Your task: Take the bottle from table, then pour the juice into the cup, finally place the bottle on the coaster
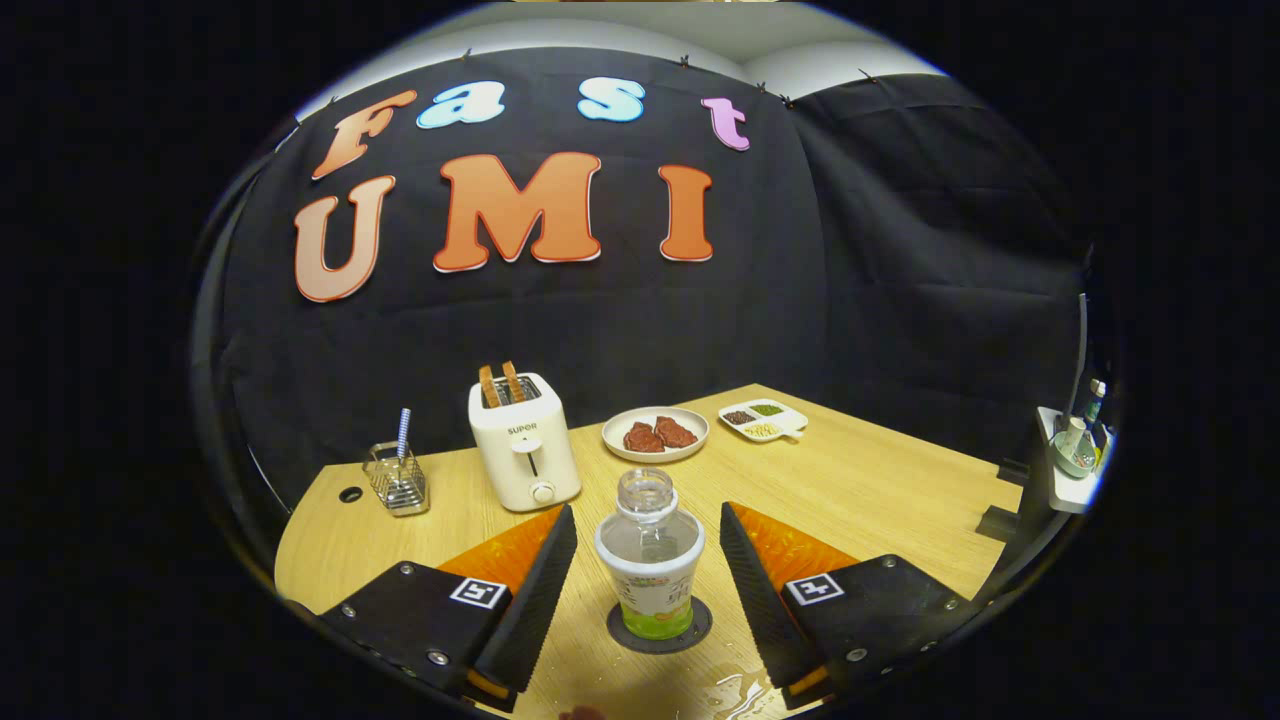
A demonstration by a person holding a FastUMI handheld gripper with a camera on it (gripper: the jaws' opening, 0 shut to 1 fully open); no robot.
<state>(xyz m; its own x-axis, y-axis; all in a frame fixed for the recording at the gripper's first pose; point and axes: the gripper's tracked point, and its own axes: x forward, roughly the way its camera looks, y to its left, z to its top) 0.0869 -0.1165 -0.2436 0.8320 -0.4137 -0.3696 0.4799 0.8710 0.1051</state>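
Coaster [697,622] mostly hidden under bottle [650,565], only rim showing. Bottle label print too small, curved to make out. Gripper [648,560] fingers spread wide either side of bottle, clear gaps, near ends cut off by picture edge. Wet patch [738,692] near right finger cut off too. Tray [764,418] contents far off, too small to tell. Shelf [1072,462] clutter at far right blurred, unidentifiable. Table [880,480] near edge out of sight.

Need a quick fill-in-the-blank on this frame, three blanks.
1. The bottle stands upright on the dark round ____.
2. The gripper fingers are ____, one on each side of the bottle, touching nothing.
3. Two slices of ____ stick up from the toaster.
Missing words: coaster; open; toast
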